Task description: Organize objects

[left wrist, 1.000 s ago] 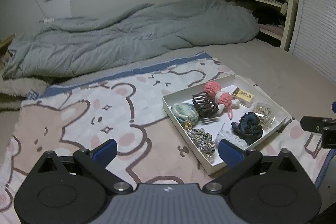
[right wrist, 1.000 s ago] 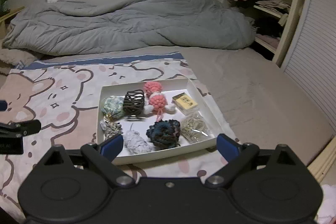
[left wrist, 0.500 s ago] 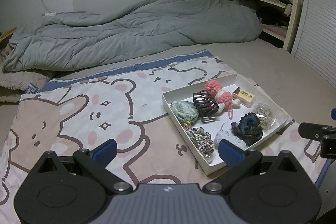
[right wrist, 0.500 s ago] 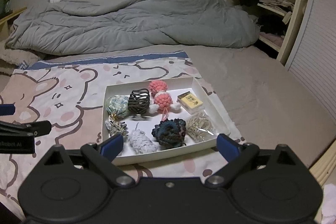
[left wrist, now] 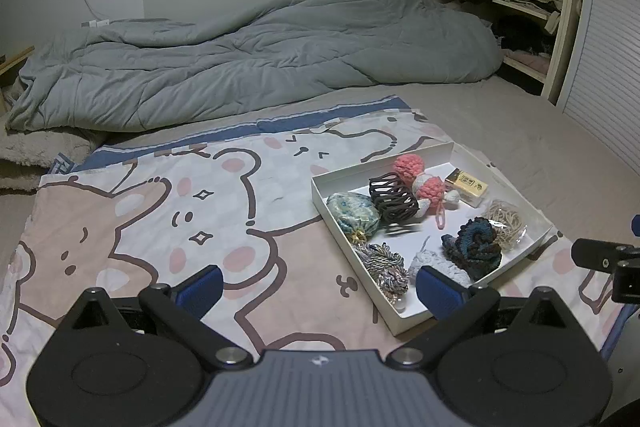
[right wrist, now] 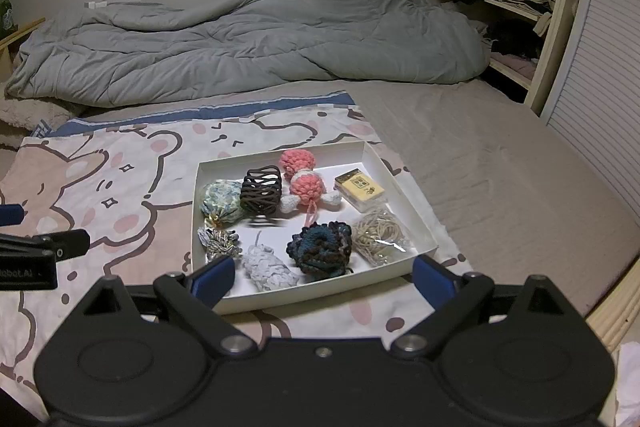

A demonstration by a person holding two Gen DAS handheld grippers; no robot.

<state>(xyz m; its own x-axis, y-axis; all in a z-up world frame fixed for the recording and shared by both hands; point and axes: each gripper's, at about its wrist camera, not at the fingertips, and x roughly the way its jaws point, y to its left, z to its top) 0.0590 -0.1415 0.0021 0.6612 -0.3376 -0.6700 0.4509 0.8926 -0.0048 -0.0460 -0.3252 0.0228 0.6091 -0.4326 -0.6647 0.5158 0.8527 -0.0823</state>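
A shallow white tray (right wrist: pixel 412 211) (left wrist: pixel 320 197) lies on a bear-print blanket (right wrist: pixel 120 167) (left wrist: pixel 160 219) on the bed. In it are a dark brown hair claw (right wrist: pixel 261 191) (left wrist: pixel 394 197), a pink crochet doll (right wrist: pixel 304 179) (left wrist: pixel 420 179), a yellow box (right wrist: pixel 360 187) (left wrist: pixel 466 183), a dark blue scrunchie (right wrist: pixel 320 247) (left wrist: pixel 474 241), a bag of rubber bands (right wrist: pixel 378 235) (left wrist: pixel 504 223), a pale blue scrunchie (right wrist: pixel 220 199) (left wrist: pixel 352 213) and other hair ties. My right gripper (right wrist: pixel 322 277) is open and empty over the tray's near edge. My left gripper (left wrist: pixel 318 287) is open and empty, left of the tray.
A rumpled grey duvet (right wrist: pixel 248 39) (left wrist: pixel 260 59) lies across the back of the bed. Open shelves with clothes (right wrist: pixel 504 7) (left wrist: pixel 512 7) and a slatted door (right wrist: pixel 600 75) stand at the right. The bed's edge (right wrist: pixel 616 303) is at the right.
Both cameras have drawn slightly back and up, so the tray sits a little farther off. The things in the tray have not moved. Both grippers stay open.
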